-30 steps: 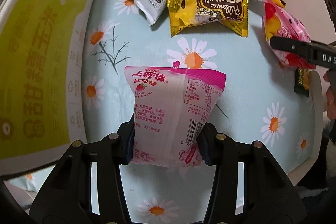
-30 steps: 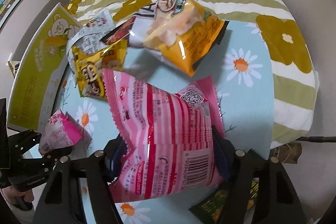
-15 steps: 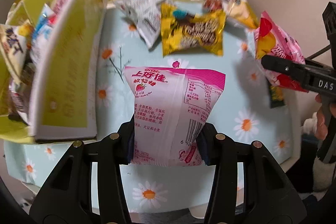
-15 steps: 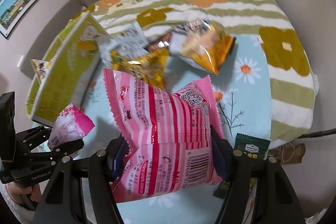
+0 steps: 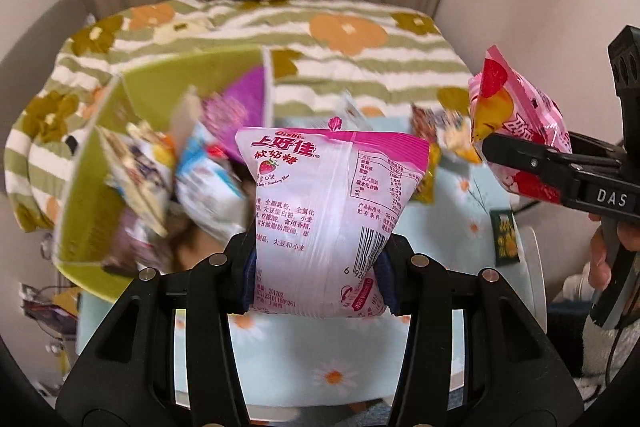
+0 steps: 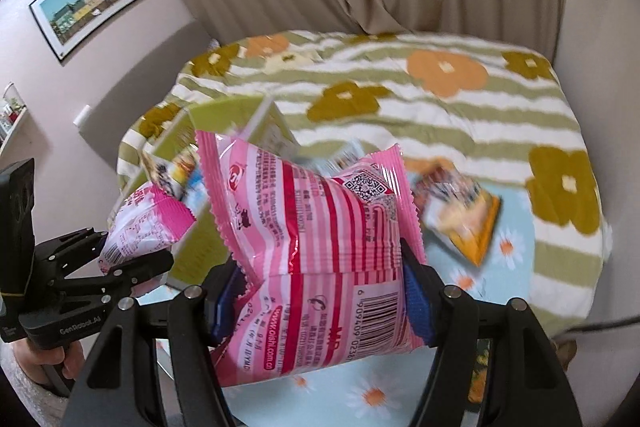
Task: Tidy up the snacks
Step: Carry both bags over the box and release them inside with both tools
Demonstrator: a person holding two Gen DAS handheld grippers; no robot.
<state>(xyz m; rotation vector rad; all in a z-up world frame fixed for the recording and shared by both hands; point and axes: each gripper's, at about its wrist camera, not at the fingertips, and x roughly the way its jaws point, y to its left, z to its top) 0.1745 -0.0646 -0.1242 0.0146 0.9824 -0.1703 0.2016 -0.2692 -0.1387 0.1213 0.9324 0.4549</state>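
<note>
My left gripper (image 5: 318,277) is shut on a pink-and-white candy bag (image 5: 324,211), held in the air in front of a yellow-green cardboard box (image 5: 92,163) that holds several snack packets. My right gripper (image 6: 316,301) is shut on a pink striped snack bag (image 6: 316,223), also lifted above the table. In the left wrist view that striped bag (image 5: 516,119) shows at the right. In the right wrist view the left gripper's candy bag (image 6: 148,223) shows at the left beside the box (image 6: 224,115).
A table with a light-blue daisy cloth (image 5: 332,371) lies below. An orange snack bag (image 6: 460,215) lies on it at the right, and a small dark green packet (image 5: 505,241) near the right edge. A striped flowered bed (image 6: 440,87) and curtains stand behind.
Both grippers have risen and tilted up with their bags. The box's open top with its packets has come into view, and the loose snacks on the table look smaller and lower.
</note>
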